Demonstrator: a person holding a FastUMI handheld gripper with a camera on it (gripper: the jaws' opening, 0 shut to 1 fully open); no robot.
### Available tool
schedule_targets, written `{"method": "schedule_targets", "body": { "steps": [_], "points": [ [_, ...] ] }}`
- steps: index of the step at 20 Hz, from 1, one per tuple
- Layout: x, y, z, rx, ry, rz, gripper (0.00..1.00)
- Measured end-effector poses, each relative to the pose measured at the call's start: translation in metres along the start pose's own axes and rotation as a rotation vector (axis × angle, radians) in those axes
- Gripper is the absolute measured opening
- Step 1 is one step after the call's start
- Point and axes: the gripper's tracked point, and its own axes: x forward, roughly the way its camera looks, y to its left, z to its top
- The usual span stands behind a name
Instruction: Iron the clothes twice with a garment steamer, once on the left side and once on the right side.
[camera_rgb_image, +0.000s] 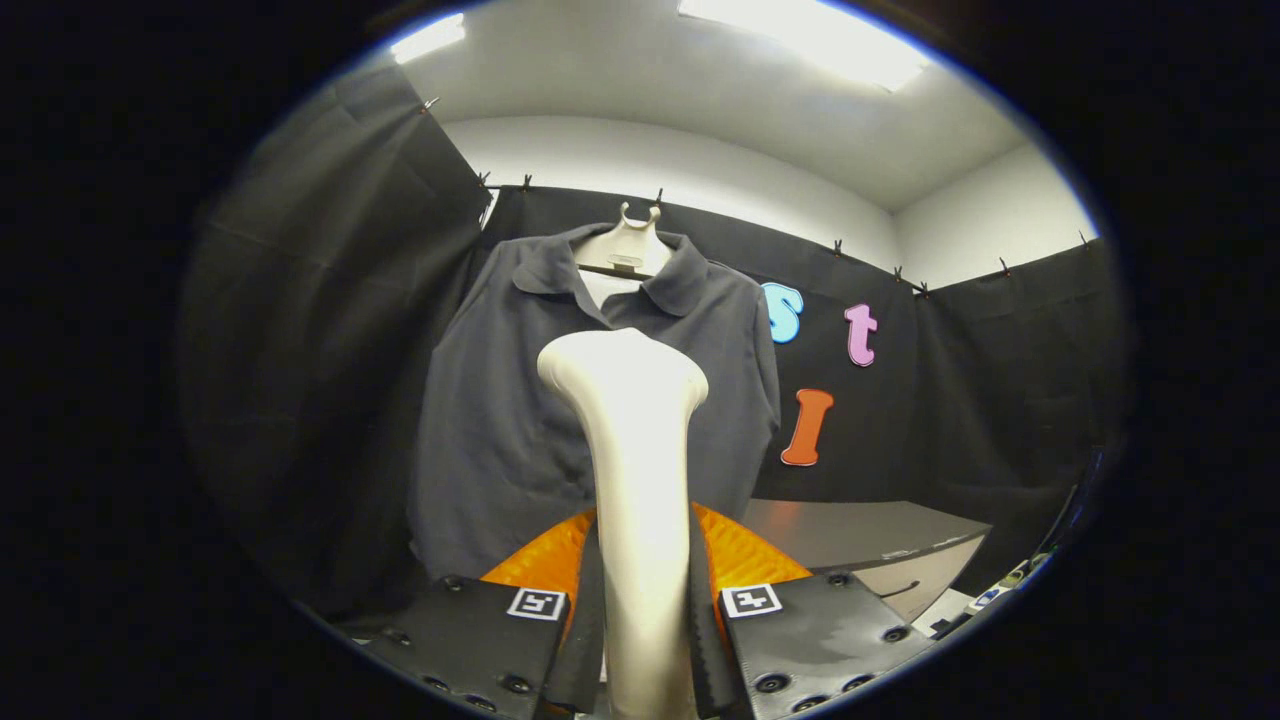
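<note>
Black cloth walls close in the booth under a white ceiling with bright light panels, and a grey counter (860, 535) stands low to the right of the fingers, against the back wall. The hand-held gripper (640, 640) is closed on the pale garment steamer (630, 440), both fingers pressing its handle. The steamer's long axis runs upright, its wide head uppermost, in front of the dark polo shirt (500, 420) hanging on a white hanger (628, 250) beyond the fingers.
</note>
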Motion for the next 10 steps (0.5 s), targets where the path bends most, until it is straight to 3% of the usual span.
{"method": "schedule_targets", "body": {
  "steps": [10],
  "points": [
    [0.095, 0.074, 0.003, 0.022, 0.006, 0.130, 0.43]
  ]
}}
